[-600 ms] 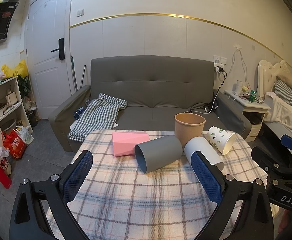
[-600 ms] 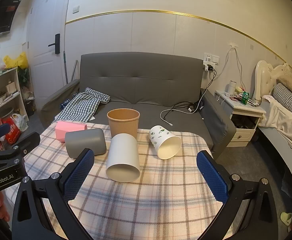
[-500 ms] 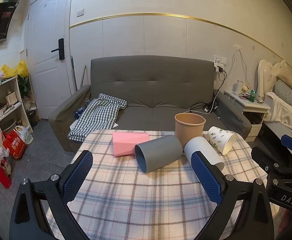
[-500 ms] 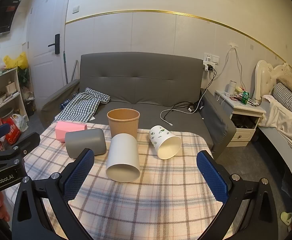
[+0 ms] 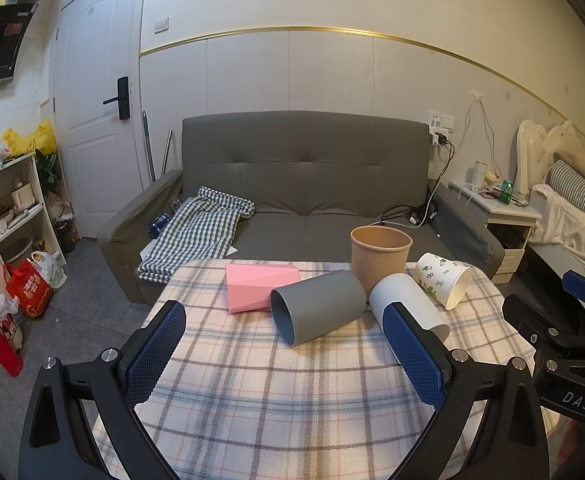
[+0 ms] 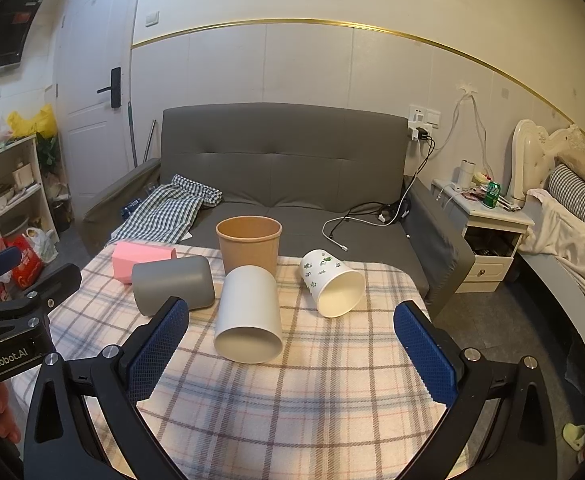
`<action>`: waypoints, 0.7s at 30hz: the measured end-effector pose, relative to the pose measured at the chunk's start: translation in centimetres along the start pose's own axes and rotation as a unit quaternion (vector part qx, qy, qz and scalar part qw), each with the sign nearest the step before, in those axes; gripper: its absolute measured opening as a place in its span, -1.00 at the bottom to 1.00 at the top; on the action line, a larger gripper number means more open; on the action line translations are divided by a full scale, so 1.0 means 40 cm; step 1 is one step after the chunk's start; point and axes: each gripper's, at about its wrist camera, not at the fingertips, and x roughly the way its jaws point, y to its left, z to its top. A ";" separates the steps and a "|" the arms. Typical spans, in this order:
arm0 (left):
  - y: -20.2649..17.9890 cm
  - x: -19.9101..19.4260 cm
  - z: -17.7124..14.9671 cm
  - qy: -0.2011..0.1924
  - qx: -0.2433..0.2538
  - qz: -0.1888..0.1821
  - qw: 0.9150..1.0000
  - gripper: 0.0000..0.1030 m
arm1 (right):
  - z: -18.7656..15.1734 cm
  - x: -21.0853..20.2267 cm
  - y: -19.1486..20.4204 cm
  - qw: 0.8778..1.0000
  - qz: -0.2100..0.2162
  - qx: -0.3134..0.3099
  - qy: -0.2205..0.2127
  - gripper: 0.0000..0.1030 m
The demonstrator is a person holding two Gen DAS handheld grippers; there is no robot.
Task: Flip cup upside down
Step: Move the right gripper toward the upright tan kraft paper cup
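Several cups are on the plaid table. A grey cup point(image 5: 318, 306) point(image 6: 172, 286) lies on its side. A white cup point(image 6: 248, 316) point(image 5: 402, 298) lies on its side, mouth toward me. A leaf-patterned white cup point(image 6: 332, 286) point(image 5: 444, 280) lies tilted on its side. A brown paper cup point(image 6: 249, 242) point(image 5: 380, 254) stands upright behind them. My left gripper point(image 5: 284, 354) is open and empty, short of the grey cup. My right gripper point(image 6: 288, 354) is open and empty, short of the white cup.
A pink box point(image 5: 258, 286) lies at the table's back left. The plaid table point(image 6: 292, 400) has a grey sofa point(image 6: 284, 168) behind it. A nightstand point(image 6: 488, 232) and a bed stand at the right, shelves and a door at the left.
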 end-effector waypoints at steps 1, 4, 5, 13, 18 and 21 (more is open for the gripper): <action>0.000 0.001 0.000 0.000 0.000 0.001 1.000 0.98 | 0.000 0.000 0.001 1.000 0.002 0.001 0.000 1.00; 0.002 0.002 -0.003 0.001 0.000 0.001 1.000 0.98 | -0.002 0.003 0.013 1.000 0.008 -0.001 0.003 1.00; 0.001 0.002 -0.002 0.001 0.000 0.002 1.000 0.98 | -0.003 0.004 0.017 1.000 0.009 -0.003 0.004 1.00; 0.019 0.019 -0.012 0.017 -0.001 0.016 1.000 0.98 | 0.003 0.020 0.010 0.999 0.034 0.007 0.017 1.00; 0.040 0.052 -0.001 0.036 -0.013 0.007 0.999 0.98 | 0.008 0.067 0.003 0.998 0.051 0.010 0.030 1.00; 0.061 0.085 0.011 0.044 -0.021 0.013 0.999 0.98 | 0.019 0.115 0.004 0.997 0.057 0.003 0.043 1.00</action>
